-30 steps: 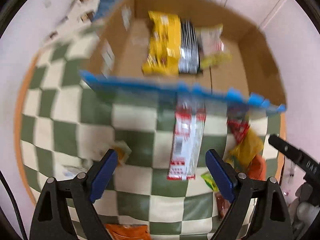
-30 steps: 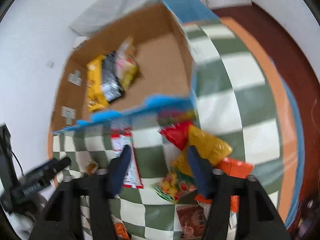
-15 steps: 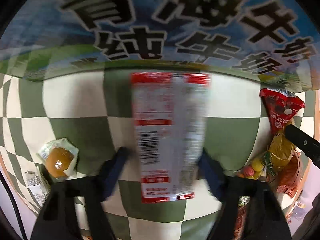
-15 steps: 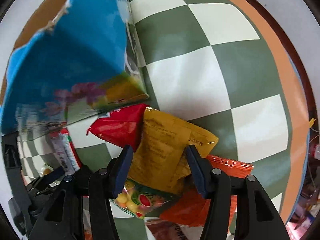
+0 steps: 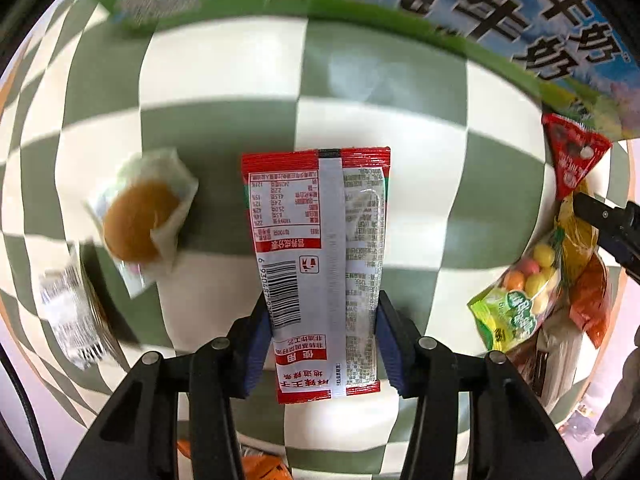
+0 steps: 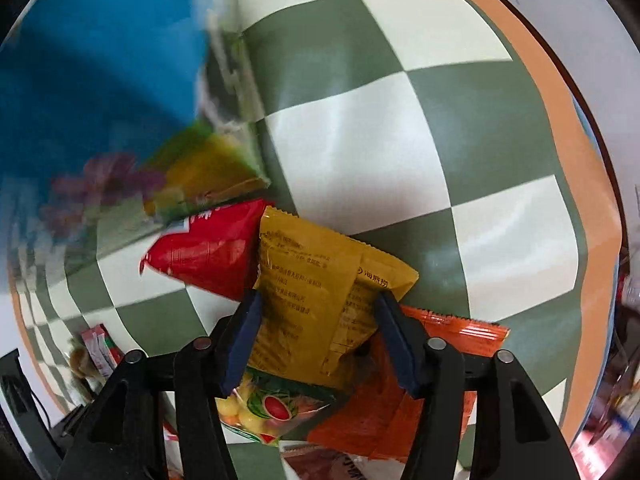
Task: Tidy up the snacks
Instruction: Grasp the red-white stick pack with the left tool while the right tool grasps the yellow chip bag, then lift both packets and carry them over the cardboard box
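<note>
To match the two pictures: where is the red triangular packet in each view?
Left wrist view: the red triangular packet is at the right edge, below the printed carton.
Right wrist view: the packet is left of centre, beside the yellow bag.
Shared landmark: the fruit-candy bag, lower right in the left view, bottom centre in the right.

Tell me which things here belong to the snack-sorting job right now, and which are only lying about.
In hand now:
- left tool, straddling the red-and-white packet
- right tool, straddling the yellow packet
- printed box, beside them

Lying about for now:
- wrapped round cake
- red triangular packet
- fruit candy bag
- orange packet
- checked cloth
</note>
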`<act>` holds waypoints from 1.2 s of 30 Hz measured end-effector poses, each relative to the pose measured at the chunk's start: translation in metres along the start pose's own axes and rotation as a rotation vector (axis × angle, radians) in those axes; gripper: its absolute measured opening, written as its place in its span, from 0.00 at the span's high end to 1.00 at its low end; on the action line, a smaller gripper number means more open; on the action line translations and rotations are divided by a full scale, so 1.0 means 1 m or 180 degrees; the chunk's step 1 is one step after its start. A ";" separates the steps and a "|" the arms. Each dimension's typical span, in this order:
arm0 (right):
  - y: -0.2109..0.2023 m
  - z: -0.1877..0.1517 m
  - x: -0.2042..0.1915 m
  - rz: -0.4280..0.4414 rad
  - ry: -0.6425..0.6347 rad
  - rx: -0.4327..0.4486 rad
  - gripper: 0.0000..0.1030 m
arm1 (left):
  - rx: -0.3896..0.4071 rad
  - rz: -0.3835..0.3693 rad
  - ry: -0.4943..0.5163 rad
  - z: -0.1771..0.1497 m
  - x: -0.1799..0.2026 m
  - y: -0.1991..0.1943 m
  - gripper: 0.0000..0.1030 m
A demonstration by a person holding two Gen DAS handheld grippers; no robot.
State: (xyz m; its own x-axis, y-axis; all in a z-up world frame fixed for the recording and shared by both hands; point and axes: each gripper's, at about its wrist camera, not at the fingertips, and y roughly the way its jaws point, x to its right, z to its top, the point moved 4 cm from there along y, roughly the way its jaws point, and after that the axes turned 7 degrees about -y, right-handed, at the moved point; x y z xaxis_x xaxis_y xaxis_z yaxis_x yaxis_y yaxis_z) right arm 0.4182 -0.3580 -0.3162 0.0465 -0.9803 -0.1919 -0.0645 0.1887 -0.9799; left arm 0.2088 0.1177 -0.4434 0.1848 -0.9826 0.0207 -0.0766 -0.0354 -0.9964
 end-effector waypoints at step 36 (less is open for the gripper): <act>-0.018 -0.050 -0.050 0.0468 -0.0924 -0.0202 0.29 | -0.0273 -0.0306 -0.0280 0.009 -0.017 0.019 0.44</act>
State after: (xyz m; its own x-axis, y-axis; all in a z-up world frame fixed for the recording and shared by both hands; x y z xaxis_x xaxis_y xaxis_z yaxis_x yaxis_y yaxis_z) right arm 0.3668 -0.3148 -0.2865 0.3138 -0.8836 -0.3476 -0.1532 0.3142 -0.9369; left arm 0.2130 0.1356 -0.4631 0.2800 -0.9543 0.1046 -0.1371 -0.1476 -0.9795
